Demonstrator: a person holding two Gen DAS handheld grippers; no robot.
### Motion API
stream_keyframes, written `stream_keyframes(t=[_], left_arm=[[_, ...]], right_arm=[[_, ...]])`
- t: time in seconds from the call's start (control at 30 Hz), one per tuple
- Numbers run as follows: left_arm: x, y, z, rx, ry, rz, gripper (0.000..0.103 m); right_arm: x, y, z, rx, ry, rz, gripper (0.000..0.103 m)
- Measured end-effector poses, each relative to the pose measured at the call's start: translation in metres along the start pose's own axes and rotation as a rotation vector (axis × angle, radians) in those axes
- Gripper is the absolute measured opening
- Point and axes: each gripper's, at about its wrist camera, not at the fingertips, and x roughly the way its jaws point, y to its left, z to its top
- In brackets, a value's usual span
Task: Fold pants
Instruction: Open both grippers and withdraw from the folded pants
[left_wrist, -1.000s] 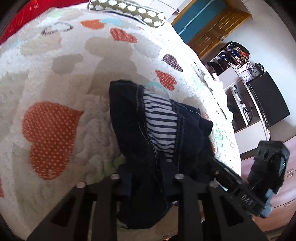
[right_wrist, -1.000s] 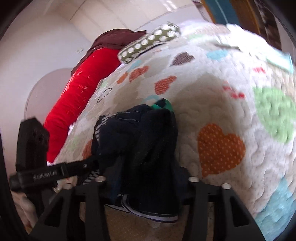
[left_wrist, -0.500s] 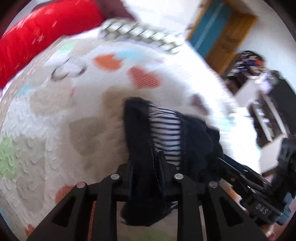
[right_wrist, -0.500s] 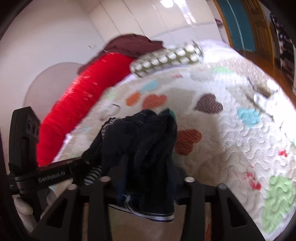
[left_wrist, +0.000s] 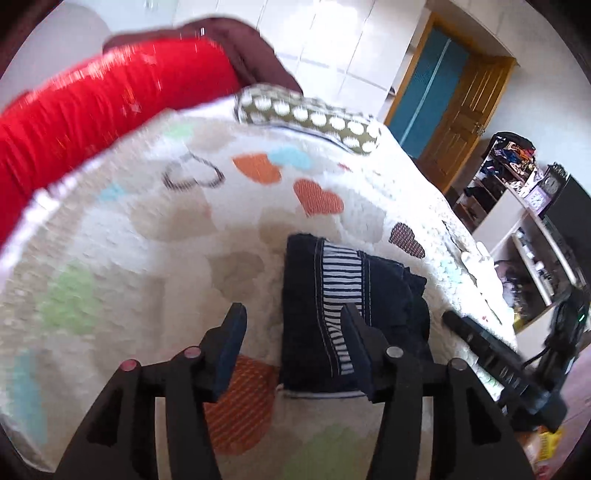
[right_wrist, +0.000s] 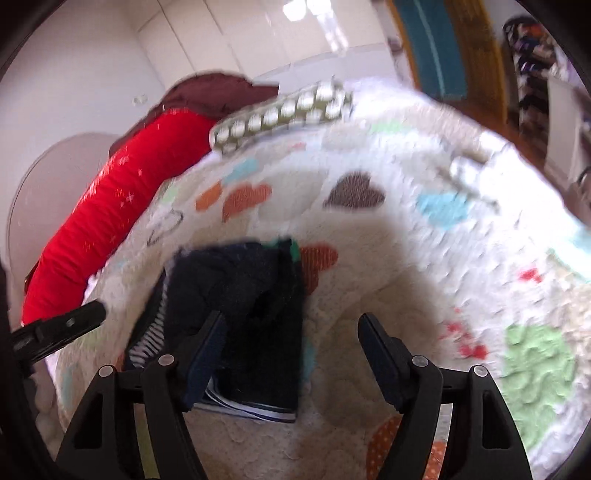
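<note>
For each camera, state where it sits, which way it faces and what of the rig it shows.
Left wrist: on the left tool, facing along its open fingers across the heart-print quilt at the folded pants; the right tool's tip shows.
Right wrist: on the right tool, open, facing the pants; the left tool's tip shows.
Shared: pants, quilt, red pillow, dotted pillow.

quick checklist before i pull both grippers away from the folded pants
1. Left gripper open, holding no cloth: ok.
2. Right gripper open, holding no cloth: ok.
3. Pants lying folded in a compact bundle on the quilt: ok.
4. Fingers clear of the fabric: cannot tell; the left gripper's right finger and the right gripper's left finger overlap the pants in view.
5. Fold edges aligned: not ok; the right-hand layers look bunched.
</note>
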Motion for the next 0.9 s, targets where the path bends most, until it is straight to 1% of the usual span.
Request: stream_keyframes(t=[0.07,0.1,0.13,0.17,0.23,0.27,0.3,0.33,0.37,0.4,0.43,0.47,0.5,0.53,0.57,0.6,0.63,0.67,0.7,0.77,0.87,0.9], left_arm=[[-0.013,-0.003,-0.003,0.015,-0.021,0.022,0.053],[-0.020,-0.003,-0.006,0.016,-0.032,0.030,0.053],[-0.026,-0.004,-0.008,0.017,-0.043,0.037,0.053],[-0.029,-0.006,-0.010,0.018,-0.051,0.041,0.055],[-0.037,-0.010,-0.013,0.023,-0.063,0.047,0.058],[-0.041,-0.011,-0.015,0.025,-0.064,0.046,0.058],[-0.047,-0.012,-0.019,0.027,-0.061,0.045,0.058],[-0.049,-0.013,-0.021,0.027,-0.057,0.044,0.058],[-0.052,-0.015,-0.023,0.028,-0.054,0.044,0.058],[-0.056,-0.015,-0.025,0.030,-0.055,0.044,0.058],[-0.061,-0.016,-0.027,0.034,-0.062,0.045,0.058],[-0.066,-0.016,-0.029,0.039,-0.071,0.050,0.061],[-0.071,-0.017,-0.031,0.047,-0.085,0.059,0.063],[-0.076,-0.017,-0.033,0.057,-0.107,0.074,0.069],[-0.080,-0.019,-0.034,0.063,-0.123,0.086,0.072],[-0.085,-0.020,-0.036,0.069,-0.142,0.098,0.073],[-0.090,-0.022,-0.038,0.076,-0.160,0.107,0.075],[-0.093,-0.024,-0.039,0.081,-0.171,0.112,0.076],[-0.097,-0.026,-0.040,0.091,-0.187,0.119,0.076],[-0.105,-0.032,-0.043,0.113,-0.225,0.145,0.081],[-0.124,-0.041,-0.050,0.142,-0.311,0.194,0.090],[-0.131,-0.044,-0.052,0.148,-0.343,0.210,0.091]], right_arm=[[-0.012,0.011,0.006,-0.019,-0.050,0.007,0.069],[-0.015,0.017,0.010,-0.015,-0.057,0.028,0.068],[-0.014,0.022,0.012,-0.005,-0.050,0.068,0.067],[-0.009,0.027,0.014,0.011,-0.023,0.150,0.064],[0.008,0.032,0.017,0.054,0.018,0.252,0.063],[0.016,0.032,0.018,0.071,0.034,0.276,0.063],[0.034,0.030,0.020,0.105,0.077,0.319,0.064],[0.058,0.025,0.020,0.149,0.140,0.365,0.064],[0.072,0.020,0.018,0.172,0.168,0.376,0.063],[0.083,0.011,0.018,0.194,0.165,0.366,0.055],[0.087,0.001,0.018,0.214,0.135,0.348,0.051],[0.089,-0.008,0.019,0.248,0.136,0.347,0.051],[0.088,-0.016,0.019,0.302,0.143,0.379,0.051],[0.082,-0.020,0.017,0.329,0.139,0.385,0.051],[0.070,-0.023,0.014,0.330,0.130,0.373,0.051],[0.061,-0.023,0.011,0.315,0.121,0.358,0.052],[0.052,-0.023,0.006,0.297,0.113,0.336,0.056],[0.043,-0.023,-0.001,0.277,0.121,0.291,0.068],[0.038,-0.023,-0.009,0.260,0.138,0.242,0.068],[0.019,-0.022,-0.030,0.228,0.124,0.193,0.068],[-0.005,-0.026,-0.055,0.224,0.094,0.169,0.068],[-0.012,-0.027,-0.060,0.223,0.089,0.159,0.069]])
